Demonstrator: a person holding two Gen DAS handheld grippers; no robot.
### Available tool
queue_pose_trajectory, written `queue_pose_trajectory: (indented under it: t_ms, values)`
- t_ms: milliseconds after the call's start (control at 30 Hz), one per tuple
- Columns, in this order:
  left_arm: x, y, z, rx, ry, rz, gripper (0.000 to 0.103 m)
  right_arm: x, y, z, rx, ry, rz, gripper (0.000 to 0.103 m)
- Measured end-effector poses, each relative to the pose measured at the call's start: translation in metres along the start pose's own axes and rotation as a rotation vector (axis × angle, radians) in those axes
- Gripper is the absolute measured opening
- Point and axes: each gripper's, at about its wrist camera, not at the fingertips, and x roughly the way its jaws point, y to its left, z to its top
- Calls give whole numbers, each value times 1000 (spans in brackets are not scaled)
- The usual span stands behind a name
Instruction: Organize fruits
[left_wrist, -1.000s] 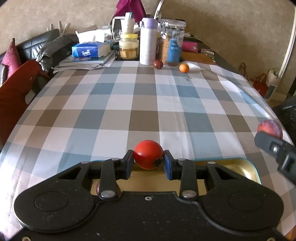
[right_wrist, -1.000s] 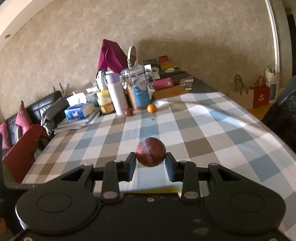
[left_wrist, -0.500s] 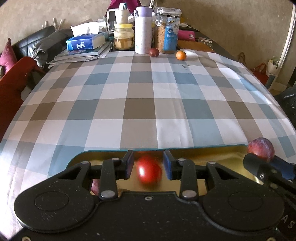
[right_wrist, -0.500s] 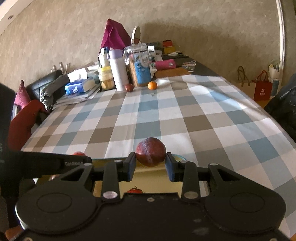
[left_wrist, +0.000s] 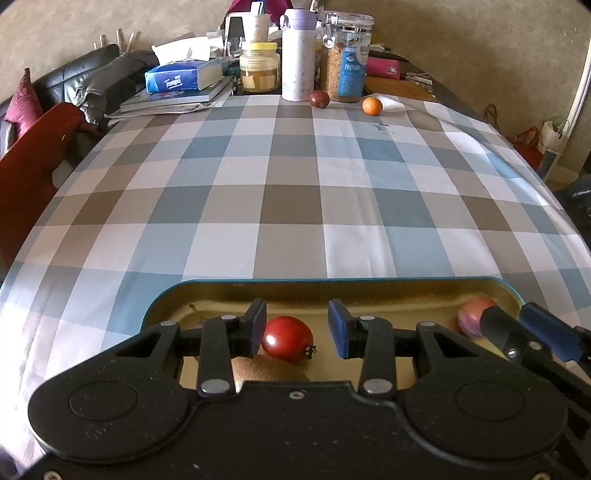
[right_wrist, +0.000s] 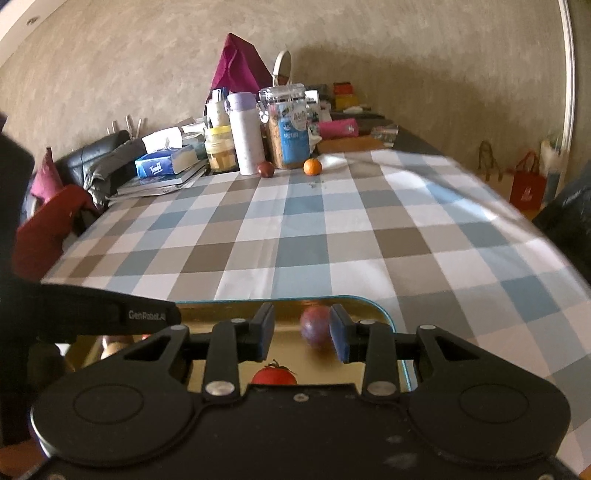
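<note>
A gold tray with a teal rim (left_wrist: 332, 282) lies at the near edge of the checked tablecloth. My left gripper (left_wrist: 297, 321) hangs over it with its jaws opening. A red tomato (left_wrist: 288, 343) lies on the tray floor between them, with a gap at the right pad. My right gripper (right_wrist: 303, 323) is over the tray's right end, its jaws also opening. A blurred purple-red plum (right_wrist: 316, 326) sits low against its right pad, clear of the left one. The tomato (right_wrist: 274, 374) shows in the right wrist view too. A dark plum (left_wrist: 319, 99) and an orange (left_wrist: 372, 106) rest far off.
Jars, a white bottle (left_wrist: 298, 55), a tissue box (left_wrist: 177, 79) and books crowd the far end of the table. A tan fruit (left_wrist: 258, 369) lies in the tray under my left gripper. A red chair (left_wrist: 33, 155) stands at the left edge. Bags stand on the floor at the right.
Both grippers sank over the tray. The left one let go of the tomato, which now lies in the tray. The right jaws widened and the plum dropped lower between them.
</note>
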Motion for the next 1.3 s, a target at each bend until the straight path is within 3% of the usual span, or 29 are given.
queue_pose_trajectory:
  t_ms: [200,667,1300]
  values:
    - [-11,3,-6,-6,-26,28,54,-5,0,-3,17,18,15,36]
    - [-34,7,-27,-14,-54,54,54,-22,-10,-18,71,25,-28,36]
    - [-56,7,-65,-9,-76,73,54,-49,-11,-49,91,21,-8,36]
